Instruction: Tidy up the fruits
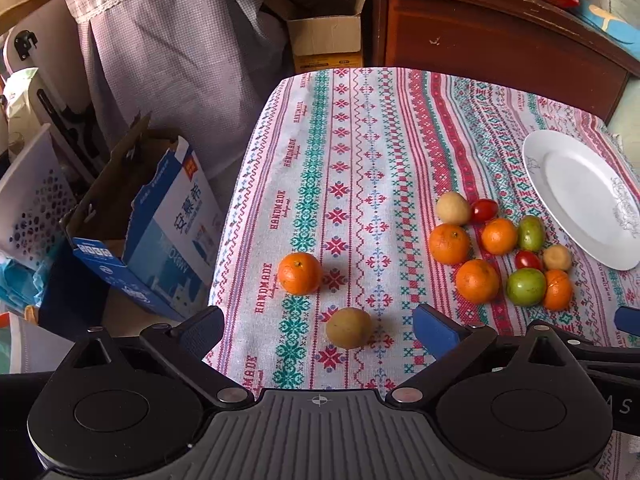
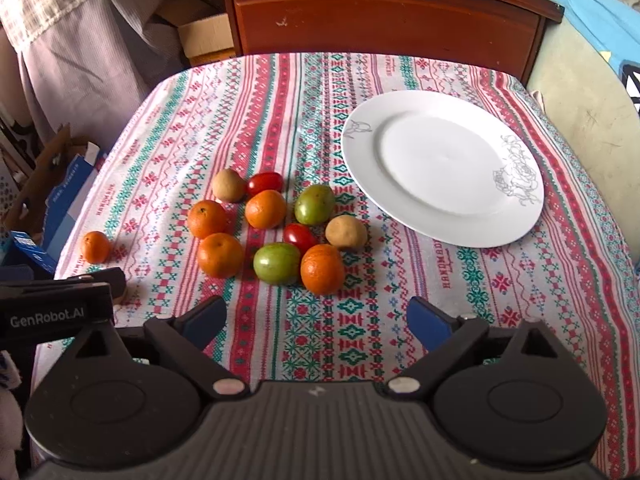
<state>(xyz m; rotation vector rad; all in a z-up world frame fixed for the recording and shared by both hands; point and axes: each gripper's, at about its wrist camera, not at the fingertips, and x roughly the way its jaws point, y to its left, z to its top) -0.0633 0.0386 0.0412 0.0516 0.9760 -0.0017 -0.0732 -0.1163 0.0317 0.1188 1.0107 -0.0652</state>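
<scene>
We hold both grippers low over the near edge of the patterned tablecloth (image 2: 280,92), each tilted down toward the fruit. Our left gripper (image 1: 318,330) has its jaws spread wide with nothing between the pads; a brownish round fruit (image 1: 348,328) sits on the cloth just ahead of it, almost centred in the gap, and a lone mandarin (image 1: 300,274) lies a little beyond and to its left. Our right gripper (image 2: 316,320) is likewise spread and empty.

The relation that matters is this: the fruit cluster (image 2: 276,224) lies straight ahead of our right gripper, and the white plate (image 2: 516,220) sits beyond the cluster and to its right, bare. The nearest piece to the right gripper is the front mandarin (image 2: 322,268), touching a green tomato (image 2: 277,262) on its left. These fruits are round, so no long axis governs the approach; the red cherry tomatoes (image 2: 300,237) are slightly oblong and wedged among the others.

We judge the right hand better placed for the cluster and the plate, and the left for the two strays. The lone mandarin rests near the left table edge, above an open blue carton (image 1: 160,240) on the floor, so a nudge there could send it rolling off. The cloth between the cluster and the plate is open, which gives room to carry. Tightly packed neighbours may get knocked when the jaws come down.
</scene>
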